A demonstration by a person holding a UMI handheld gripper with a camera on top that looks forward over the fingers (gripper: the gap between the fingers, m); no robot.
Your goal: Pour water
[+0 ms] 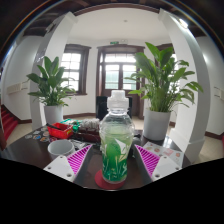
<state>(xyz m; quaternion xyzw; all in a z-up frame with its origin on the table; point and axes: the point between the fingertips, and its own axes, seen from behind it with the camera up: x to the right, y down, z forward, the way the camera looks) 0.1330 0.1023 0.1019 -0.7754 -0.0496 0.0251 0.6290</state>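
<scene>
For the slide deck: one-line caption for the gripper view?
Open gripper with a capped bottle standing between its fingers on a red coaster, two potted plants behind.

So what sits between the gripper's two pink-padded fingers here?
In the gripper view, a clear plastic bottle with a green label and white cap stands upright between the open gripper fingers, a gap showing at either side.

No text, brand or number can be read. A green and white label (115, 152) is seen wrapped around the clear bottle (116, 130), but only leaf-like printing can be made out on it, and any lettering is too small to tell. A green sign (113, 42) above the far door is likewise not legible.
</scene>
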